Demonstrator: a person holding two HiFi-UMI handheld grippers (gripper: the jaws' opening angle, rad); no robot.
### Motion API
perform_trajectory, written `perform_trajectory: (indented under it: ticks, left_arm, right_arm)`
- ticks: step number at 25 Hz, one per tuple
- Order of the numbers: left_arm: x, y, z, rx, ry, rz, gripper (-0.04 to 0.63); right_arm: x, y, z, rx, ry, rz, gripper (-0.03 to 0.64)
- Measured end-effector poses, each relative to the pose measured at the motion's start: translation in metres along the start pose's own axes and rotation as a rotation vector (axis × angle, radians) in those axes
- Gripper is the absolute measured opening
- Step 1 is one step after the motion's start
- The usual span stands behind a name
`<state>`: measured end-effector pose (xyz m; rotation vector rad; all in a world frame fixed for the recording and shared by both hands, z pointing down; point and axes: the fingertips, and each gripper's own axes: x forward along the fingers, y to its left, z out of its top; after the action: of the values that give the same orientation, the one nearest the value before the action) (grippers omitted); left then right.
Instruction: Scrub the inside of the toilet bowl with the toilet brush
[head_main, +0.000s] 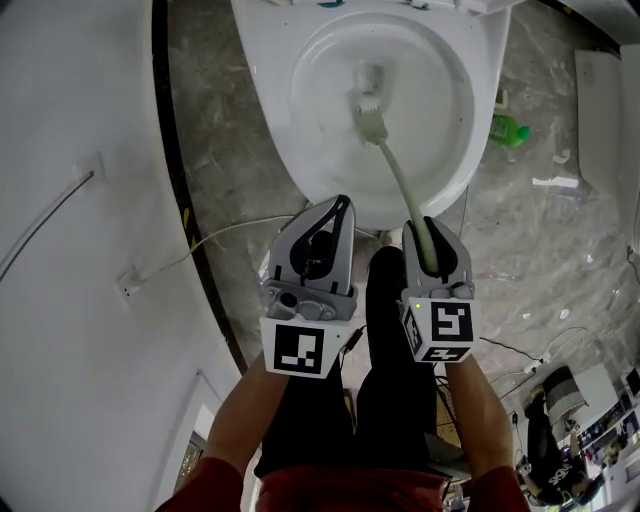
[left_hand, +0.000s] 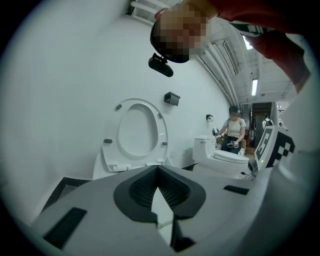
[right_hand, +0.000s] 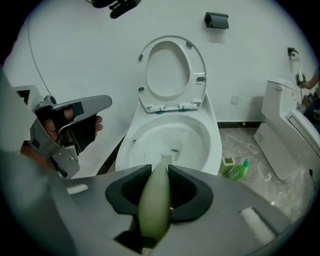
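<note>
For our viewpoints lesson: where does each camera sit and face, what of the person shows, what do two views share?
Head view: on head, down at bowl; left hand-held gripper, right hand-held gripper, arms, legs.
Left gripper view: on it, toward raised seat; shut jaws.
Right gripper view: on it, toward bowl; jaws gripping brush.
Head and right views share: brush in bowl.

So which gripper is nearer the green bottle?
Right. The right gripper, shut on the brush, is below-left of the bottle in the head view; the left gripper sits further left, beyond it.
</note>
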<state>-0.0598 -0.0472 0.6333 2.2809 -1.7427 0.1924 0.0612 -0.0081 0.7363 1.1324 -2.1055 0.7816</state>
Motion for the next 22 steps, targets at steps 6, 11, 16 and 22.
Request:
perform_trajectory:
  ticks: [6,11,16,22]
  left_arm:
    - [0.003,-0.005,-0.001,0.003,0.003,-0.015,0.005]
    - [0.006,-0.004,0.0,-0.018,0.009,-0.016,0.005]
    - [0.012,-0.016,0.004,-0.055,0.003,-0.051,0.005]
    - [0.012,-0.022,0.006,-0.035,0.001,-0.072,0.005]
  right_arm:
    - [0.006,-0.012,-0.005,-0.018,0.035,-0.037,0.114]
    - [0.015,-0.035,0.018,-0.261,0.042,-0.057,0.114]
    - [0.033,-0.062,0.057,-0.65,0.035,-0.057,0.114]
    - [0.043,-0.063,0.072,-0.983,0.056,-0.017,0.114]
